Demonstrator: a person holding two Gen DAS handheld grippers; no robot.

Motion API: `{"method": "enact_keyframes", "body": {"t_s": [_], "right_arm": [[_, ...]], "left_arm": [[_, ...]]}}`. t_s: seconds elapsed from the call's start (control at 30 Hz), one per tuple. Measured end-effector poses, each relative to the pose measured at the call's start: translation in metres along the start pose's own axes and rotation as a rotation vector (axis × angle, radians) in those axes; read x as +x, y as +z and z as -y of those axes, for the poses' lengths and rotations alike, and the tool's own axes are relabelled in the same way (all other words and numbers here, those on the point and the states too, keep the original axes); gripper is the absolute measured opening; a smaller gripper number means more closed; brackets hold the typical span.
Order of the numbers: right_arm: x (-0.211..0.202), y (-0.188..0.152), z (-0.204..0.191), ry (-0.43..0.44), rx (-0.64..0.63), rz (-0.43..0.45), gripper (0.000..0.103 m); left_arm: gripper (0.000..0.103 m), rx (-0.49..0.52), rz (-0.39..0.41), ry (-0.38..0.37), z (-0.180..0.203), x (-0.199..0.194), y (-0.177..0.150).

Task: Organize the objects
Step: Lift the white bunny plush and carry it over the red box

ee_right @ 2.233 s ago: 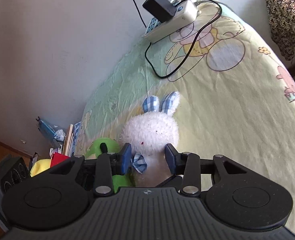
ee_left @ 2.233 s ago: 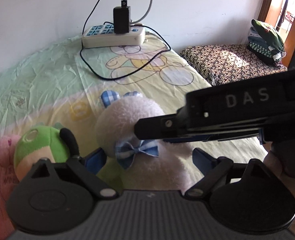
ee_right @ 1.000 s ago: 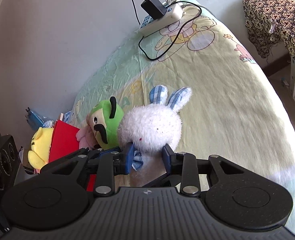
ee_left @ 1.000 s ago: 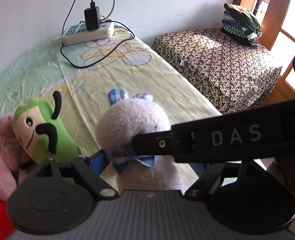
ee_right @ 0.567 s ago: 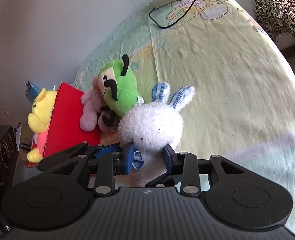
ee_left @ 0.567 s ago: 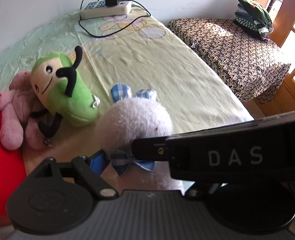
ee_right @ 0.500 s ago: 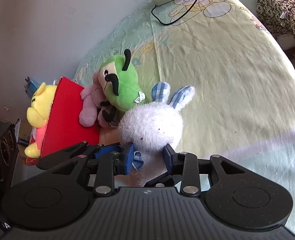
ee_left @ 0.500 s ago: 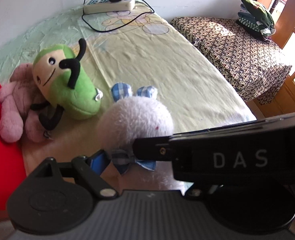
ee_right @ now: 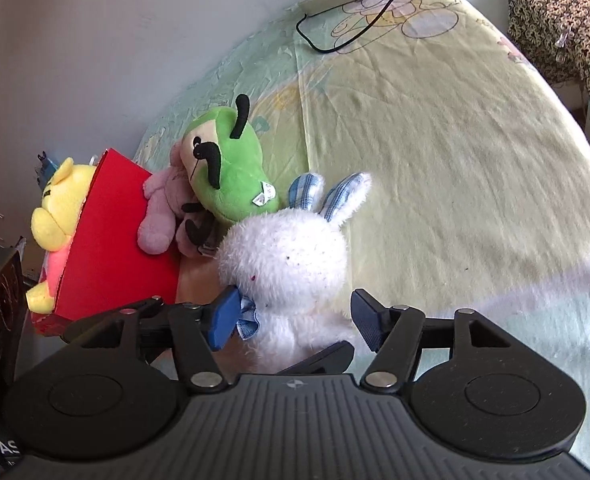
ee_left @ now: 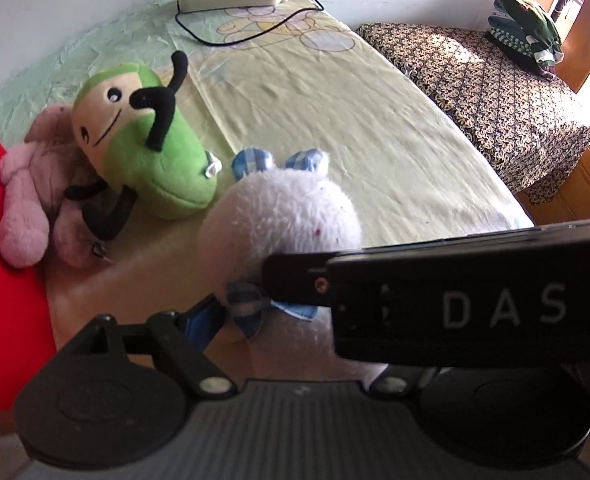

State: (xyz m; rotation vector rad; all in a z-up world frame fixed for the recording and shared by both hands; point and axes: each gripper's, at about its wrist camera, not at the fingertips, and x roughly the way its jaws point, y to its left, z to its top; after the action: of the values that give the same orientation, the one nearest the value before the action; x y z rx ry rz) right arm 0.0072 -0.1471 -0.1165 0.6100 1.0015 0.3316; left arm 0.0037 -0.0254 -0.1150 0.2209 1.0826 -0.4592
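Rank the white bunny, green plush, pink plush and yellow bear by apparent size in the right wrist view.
1. white bunny, though it sits nearest the camera, which inflates it.
2. green plush.
3. pink plush and yellow bear: unranked, since both are partly hidden, the bear behind the red box.

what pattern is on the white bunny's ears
Blue and white check on the ears of the bunny, clearest in the right wrist view.
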Motion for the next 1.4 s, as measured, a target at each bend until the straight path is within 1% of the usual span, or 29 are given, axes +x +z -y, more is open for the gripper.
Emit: {"method": "enact_keyframes", "body": {"t_s": [0.07,0.23,0.4,0.6,0.83,1.03,1.23,1.4], "right_arm": [[0.002,-0.001,-0.001,0.042,0.018,-0.016,0.051],[-0.004,-0.001,-0.010,0.069,0.010,-0.019,0.046],[-0.020,0.002,-0.026,0.093,-0.028,0.000,0.045],[-0.042,0.004,-0.048,0.112,-0.095,0.019,0.045],[-0.058,0.002,-0.070,0.165,-0.149,0.023,0.045],[-0.064,0.000,-0.095,0.197,-0.209,0.023,0.045],[-0.064,0.001,-0.119,0.208,-0.244,0.043,0.045],[-0.062,-0.001,-0.146,0.213,-0.250,0.085,0.045]], "left_arm": [[0.071,0.007,-0.001,0.010,0.001,-0.001,0.000],[0.069,-0.003,0.012,0.014,-0.002,-0.012,0.002],[0.069,-0.003,0.048,0.029,-0.002,-0.035,0.006],[0.069,-0.026,0.076,0.037,-0.003,-0.064,0.009],[0.069,-0.046,0.142,0.080,-0.004,-0.101,-0.001],[0.069,-0.067,0.177,0.111,-0.015,-0.126,-0.009],[0.069,-0.081,0.214,0.090,-0.036,-0.147,-0.011],[0.069,-0.071,0.249,0.060,-0.063,-0.170,-0.013]]}}
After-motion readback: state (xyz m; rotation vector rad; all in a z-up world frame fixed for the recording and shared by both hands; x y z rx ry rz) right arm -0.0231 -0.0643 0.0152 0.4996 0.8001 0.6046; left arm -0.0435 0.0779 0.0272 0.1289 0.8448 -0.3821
